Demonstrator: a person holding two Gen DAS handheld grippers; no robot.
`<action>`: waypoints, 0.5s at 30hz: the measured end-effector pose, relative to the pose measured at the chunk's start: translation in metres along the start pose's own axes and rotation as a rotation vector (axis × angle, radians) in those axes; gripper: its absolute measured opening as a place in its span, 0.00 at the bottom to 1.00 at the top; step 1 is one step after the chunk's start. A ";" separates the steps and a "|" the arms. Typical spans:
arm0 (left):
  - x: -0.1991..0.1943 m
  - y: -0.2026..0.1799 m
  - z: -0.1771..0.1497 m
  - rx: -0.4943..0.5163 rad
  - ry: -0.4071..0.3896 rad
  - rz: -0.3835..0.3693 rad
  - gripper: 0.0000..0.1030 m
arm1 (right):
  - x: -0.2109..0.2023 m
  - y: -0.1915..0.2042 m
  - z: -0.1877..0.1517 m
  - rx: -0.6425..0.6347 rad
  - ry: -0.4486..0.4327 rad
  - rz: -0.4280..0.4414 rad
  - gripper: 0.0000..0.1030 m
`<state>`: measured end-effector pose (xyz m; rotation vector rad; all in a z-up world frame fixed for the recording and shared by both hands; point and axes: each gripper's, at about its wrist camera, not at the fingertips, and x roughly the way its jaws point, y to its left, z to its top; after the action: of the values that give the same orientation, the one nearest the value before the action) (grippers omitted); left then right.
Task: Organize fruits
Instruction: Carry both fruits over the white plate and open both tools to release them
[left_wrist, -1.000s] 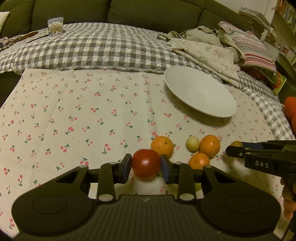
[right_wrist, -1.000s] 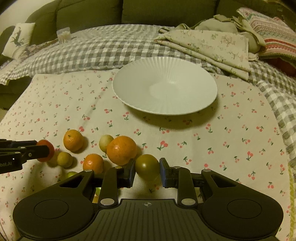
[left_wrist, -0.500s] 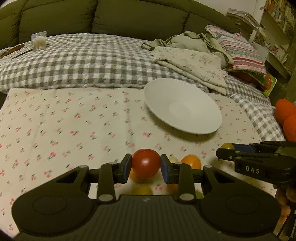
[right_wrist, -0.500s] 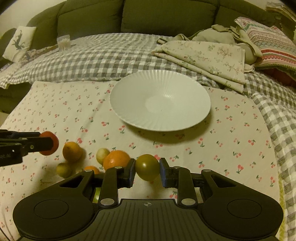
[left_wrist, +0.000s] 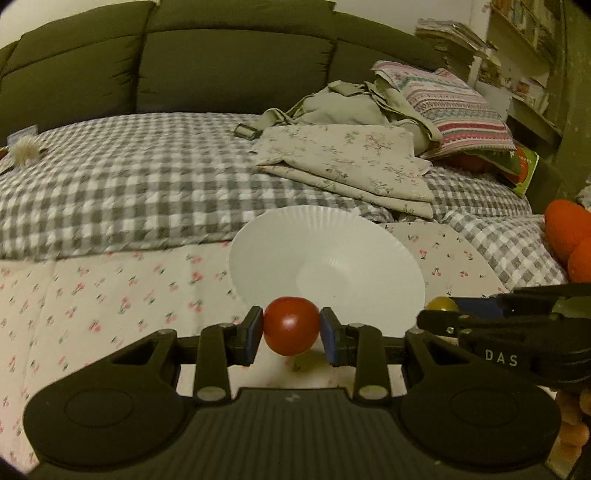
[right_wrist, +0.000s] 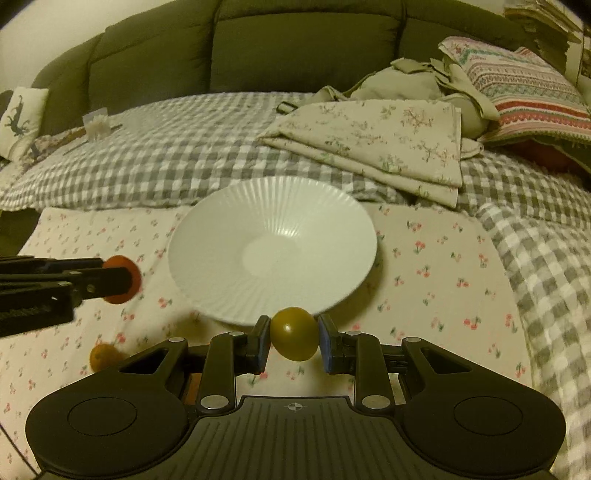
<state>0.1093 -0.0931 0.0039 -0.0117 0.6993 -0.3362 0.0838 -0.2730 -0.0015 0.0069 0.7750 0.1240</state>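
Left gripper (left_wrist: 291, 328) clamps a red tomato (left_wrist: 291, 325) between its pads, carried clear of the cherry-print cloth (left_wrist: 110, 295). Right gripper (right_wrist: 293, 336) is closed on a yellow-green fruit (right_wrist: 294, 333), likewise airborne. Both point at the near rim of the white plate (right_wrist: 221, 236), presumably the drop target. One orange (right_wrist: 105, 356) lies loose on the cloth. Beyond: checked blanket (right_wrist: 166, 155), sofa.

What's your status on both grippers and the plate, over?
Left gripper shut on red tomato. Right gripper shut on green tomato. Both at near rim of white plate, which holds nothing. Nothing in the way.
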 end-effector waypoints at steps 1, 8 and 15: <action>0.005 -0.002 0.001 0.007 0.000 -0.003 0.31 | 0.002 -0.002 0.003 0.002 -0.008 0.008 0.25; 0.034 -0.013 0.005 0.070 0.004 -0.016 0.31 | 0.020 -0.005 0.012 -0.015 -0.033 0.057 0.25; 0.056 -0.011 0.007 0.074 0.032 -0.044 0.31 | 0.039 -0.003 0.013 -0.059 -0.031 0.089 0.25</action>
<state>0.1506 -0.1211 -0.0249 0.0489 0.7186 -0.4055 0.1209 -0.2706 -0.0193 -0.0130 0.7399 0.2312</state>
